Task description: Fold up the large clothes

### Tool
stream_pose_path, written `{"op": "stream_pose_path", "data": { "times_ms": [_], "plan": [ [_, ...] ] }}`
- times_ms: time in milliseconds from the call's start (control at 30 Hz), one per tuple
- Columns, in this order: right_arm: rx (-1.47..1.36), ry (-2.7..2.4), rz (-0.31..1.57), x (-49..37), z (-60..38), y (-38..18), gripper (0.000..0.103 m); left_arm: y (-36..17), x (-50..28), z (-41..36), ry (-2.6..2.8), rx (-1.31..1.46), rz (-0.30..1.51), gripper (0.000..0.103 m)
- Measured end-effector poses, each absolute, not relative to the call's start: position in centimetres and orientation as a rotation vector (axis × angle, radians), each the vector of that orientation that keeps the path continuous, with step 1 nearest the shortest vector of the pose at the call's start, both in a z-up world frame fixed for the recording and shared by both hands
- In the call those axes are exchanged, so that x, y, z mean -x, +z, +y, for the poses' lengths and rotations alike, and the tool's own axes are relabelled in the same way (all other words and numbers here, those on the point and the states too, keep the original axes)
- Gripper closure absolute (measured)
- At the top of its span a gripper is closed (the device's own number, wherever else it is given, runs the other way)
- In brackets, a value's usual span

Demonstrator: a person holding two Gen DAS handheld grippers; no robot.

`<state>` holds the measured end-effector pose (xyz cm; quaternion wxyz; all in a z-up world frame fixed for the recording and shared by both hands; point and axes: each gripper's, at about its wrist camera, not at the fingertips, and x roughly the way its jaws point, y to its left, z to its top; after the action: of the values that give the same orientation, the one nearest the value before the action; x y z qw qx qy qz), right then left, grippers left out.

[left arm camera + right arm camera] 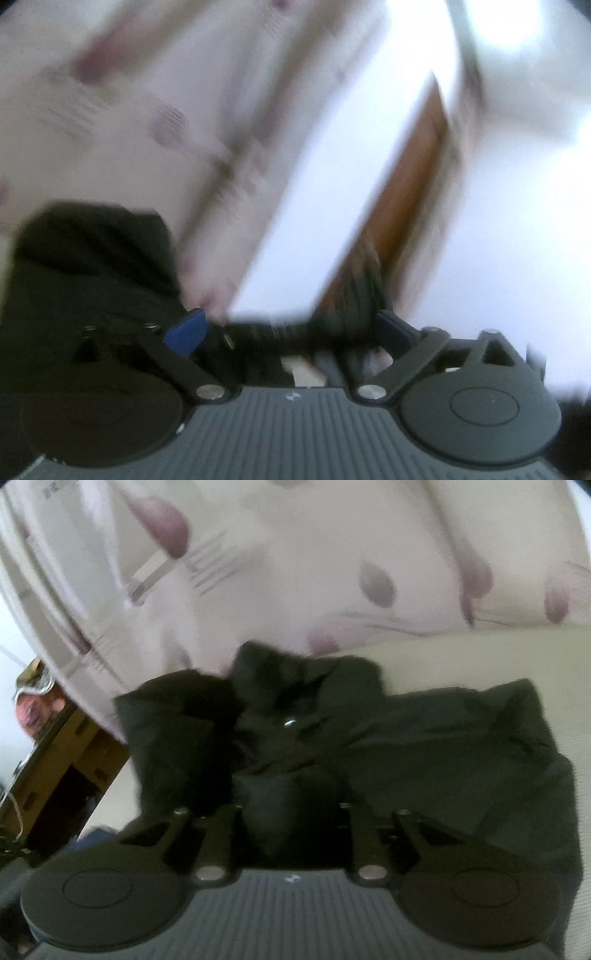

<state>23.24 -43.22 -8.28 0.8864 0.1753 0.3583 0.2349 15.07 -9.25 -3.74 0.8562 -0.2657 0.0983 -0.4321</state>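
The left hand-held gripper (291,326) has a grey ribbed housing with a small light emblem at its centre, flanked by two round black discs, each bearing a raised circular outline. Black linkage arms run from silver pivot screws at the housing edge out to the fingers; smaller silver screws sit further along the arms. Its fingertips (186,332) carry blue pads. The right hand-held gripper (291,812) is of identical build: grey ribbed housing, centre emblem, two black discs, silver pivot screws and black linkage arms. Its fingertip pads cannot be made out against dark cloth.
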Motion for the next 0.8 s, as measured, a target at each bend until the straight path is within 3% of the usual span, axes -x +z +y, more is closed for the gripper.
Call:
{"op": "stream_pose_path", "data": {
  "times_ms": [133, 267, 667, 767, 800],
  "plan": [
    [-0.358, 0.474, 0.742, -23.4, -43.8, -8.9, 0.083, -3.7, -15.0, -3.9, -0.682, 0.661, 0.161, 0.002],
    [-0.339, 0.478, 0.705, -23.5, -43.9, -8.1, 0.083, -6.1, -18.2, -2.2, -0.668, 0.709, 0.361, 0.003],
    [-0.305, 0.426, 0.539, -27.6, -46.7, -4.9, 0.085, -8.1, -20.1, -14.8, -0.968, 0.616, 0.476, 0.002],
    [-0.435, 0.351, 0.607, -28.8, -50.5, -8.9, 0.077, -9.0, -20.1, -16.6, -0.969, 0.579, 0.479, 0.002],
    [-0.446, 0.332, 0.599, -28.5, -51.3, -9.6, 0.065, -9.0, -20.1, -17.0, -0.967, 0.567, 0.473, 0.002]
  ]
}}
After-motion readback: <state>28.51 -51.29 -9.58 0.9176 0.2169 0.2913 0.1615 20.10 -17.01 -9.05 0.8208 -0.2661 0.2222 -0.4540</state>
